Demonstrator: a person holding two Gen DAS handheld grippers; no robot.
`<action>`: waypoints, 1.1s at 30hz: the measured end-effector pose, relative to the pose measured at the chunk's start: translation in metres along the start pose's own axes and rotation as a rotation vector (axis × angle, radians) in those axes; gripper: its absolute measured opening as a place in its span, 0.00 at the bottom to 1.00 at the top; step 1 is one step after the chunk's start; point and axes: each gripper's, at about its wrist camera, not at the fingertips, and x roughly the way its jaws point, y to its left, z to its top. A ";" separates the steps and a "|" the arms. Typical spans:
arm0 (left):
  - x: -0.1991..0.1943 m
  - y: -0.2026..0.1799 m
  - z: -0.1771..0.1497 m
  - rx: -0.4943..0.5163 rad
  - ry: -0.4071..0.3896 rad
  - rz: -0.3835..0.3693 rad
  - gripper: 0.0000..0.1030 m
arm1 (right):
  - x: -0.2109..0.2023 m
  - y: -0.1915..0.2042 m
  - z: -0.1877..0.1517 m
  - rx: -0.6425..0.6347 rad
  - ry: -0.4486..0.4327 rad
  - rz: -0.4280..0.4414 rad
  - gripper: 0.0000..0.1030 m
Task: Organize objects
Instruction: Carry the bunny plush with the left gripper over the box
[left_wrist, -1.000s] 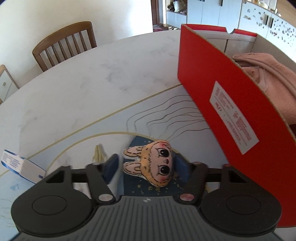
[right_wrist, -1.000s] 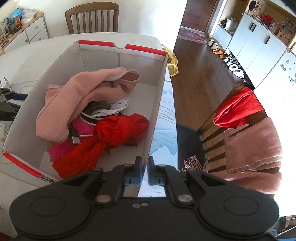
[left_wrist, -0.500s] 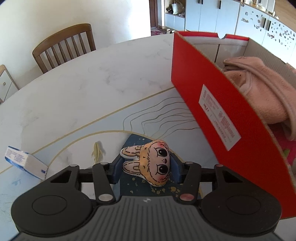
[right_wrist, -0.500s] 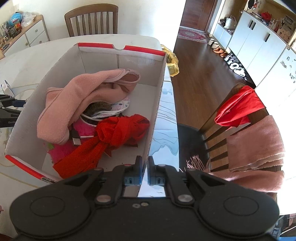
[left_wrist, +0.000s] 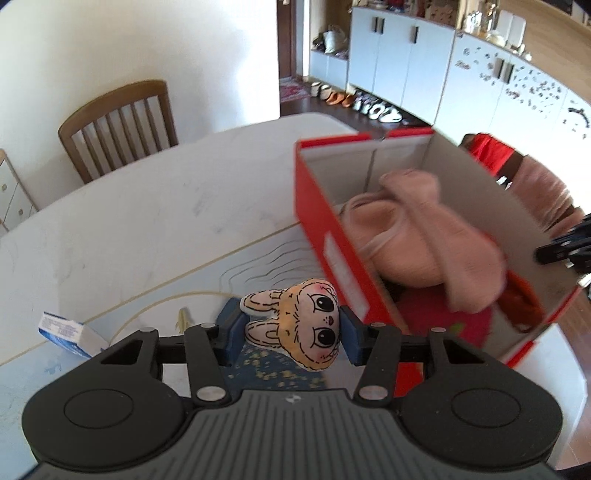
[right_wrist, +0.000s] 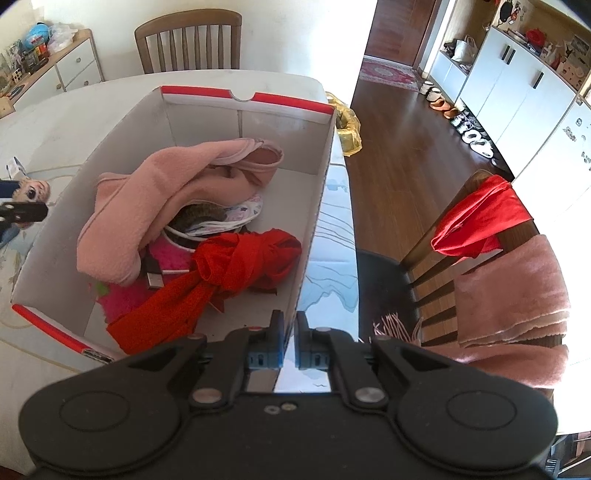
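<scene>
My left gripper (left_wrist: 291, 332) is shut on a small plush rabbit head (left_wrist: 303, 325) and holds it above the table, just left of the red cardboard box (left_wrist: 325, 236). The rabbit and left gripper also show at the left edge of the right wrist view (right_wrist: 31, 192). The box (right_wrist: 314, 206) holds a pink cloth (right_wrist: 147, 199), a knotted red cloth (right_wrist: 240, 262), a bright pink item and a cable. My right gripper (right_wrist: 290, 332) is shut and empty at the box's near right wall.
A small blue and white carton (left_wrist: 70, 332) lies on the table at the left. A wooden chair (left_wrist: 118, 125) stands behind the table. Another chair (right_wrist: 498, 258) draped with red and pink cloths stands right of the table. A yellow bag (right_wrist: 347, 125) sits past the box.
My left gripper has risen with the rabbit and turned toward the box, so the box's inside now shows. My right gripper has hardly moved.
</scene>
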 end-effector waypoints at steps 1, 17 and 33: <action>-0.005 -0.004 0.002 0.003 -0.004 -0.009 0.49 | 0.000 0.001 0.000 -0.002 -0.001 0.000 0.04; -0.035 -0.072 0.048 0.111 -0.073 -0.083 0.49 | 0.000 0.000 -0.001 -0.012 -0.005 0.004 0.05; 0.033 -0.133 0.099 0.183 0.003 -0.144 0.49 | 0.000 -0.005 -0.002 -0.016 -0.012 0.028 0.05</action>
